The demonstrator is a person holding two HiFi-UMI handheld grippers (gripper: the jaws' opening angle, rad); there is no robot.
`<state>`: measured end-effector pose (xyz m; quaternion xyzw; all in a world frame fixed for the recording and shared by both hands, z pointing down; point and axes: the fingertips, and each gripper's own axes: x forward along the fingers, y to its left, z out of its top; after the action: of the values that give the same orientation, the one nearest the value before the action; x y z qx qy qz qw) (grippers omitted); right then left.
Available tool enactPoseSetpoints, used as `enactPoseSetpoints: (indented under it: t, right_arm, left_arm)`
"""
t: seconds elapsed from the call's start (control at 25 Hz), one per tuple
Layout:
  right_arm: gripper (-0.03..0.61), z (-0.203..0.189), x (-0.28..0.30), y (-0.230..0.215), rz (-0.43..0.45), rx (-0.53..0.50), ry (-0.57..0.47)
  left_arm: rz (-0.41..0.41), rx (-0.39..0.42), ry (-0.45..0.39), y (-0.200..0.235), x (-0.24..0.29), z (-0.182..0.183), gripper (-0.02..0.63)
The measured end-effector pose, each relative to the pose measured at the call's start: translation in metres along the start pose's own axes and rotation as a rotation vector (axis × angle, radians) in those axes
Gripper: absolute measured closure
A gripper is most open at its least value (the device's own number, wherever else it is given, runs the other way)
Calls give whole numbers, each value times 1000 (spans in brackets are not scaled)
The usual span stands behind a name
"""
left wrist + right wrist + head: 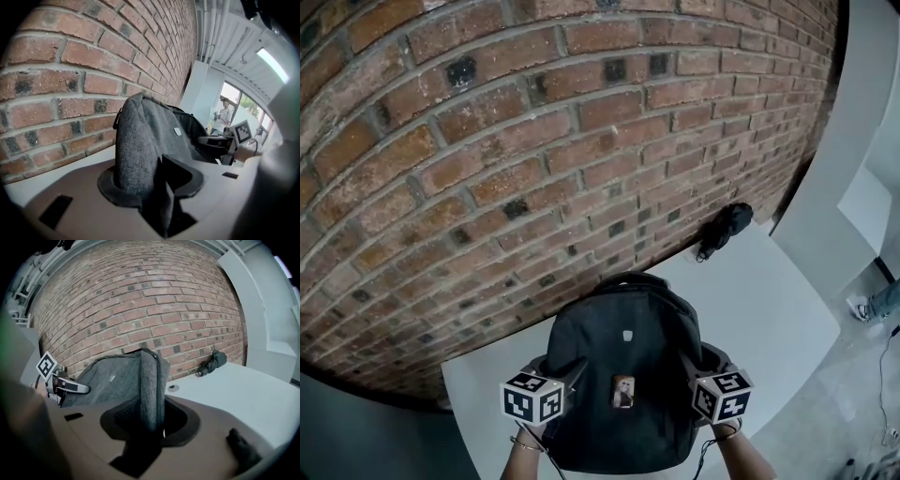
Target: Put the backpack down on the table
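A dark grey backpack (623, 380) hangs upright between my two grippers, over the near part of a white table (769, 309). Whether its bottom touches the table is hidden. My left gripper (570, 372) is shut on the bag's left side; in the left gripper view a thick fold of the backpack (140, 140) rises from between the jaws of the left gripper (150, 190). My right gripper (690, 364) is shut on the bag's right side, and in the right gripper view the backpack (112, 376) has its edge clamped in the right gripper (151, 420).
A brick wall (534, 141) stands close behind the table. A black folded bundle (724, 230) lies at the table's far right corner by the wall. A small round disc (174, 388) sits on the table. A person (225, 112) stands far off by windows.
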<state>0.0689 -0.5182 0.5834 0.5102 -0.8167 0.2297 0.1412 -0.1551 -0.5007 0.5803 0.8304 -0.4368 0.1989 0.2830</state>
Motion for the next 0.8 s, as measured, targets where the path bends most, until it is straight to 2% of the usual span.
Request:
enactPoseSetpoints:
  t: [0.8]
  right_arm:
    - [457, -46, 48, -30, -37, 70, 151]
  left_arm:
    - [16, -65, 146, 29, 56, -30, 436]
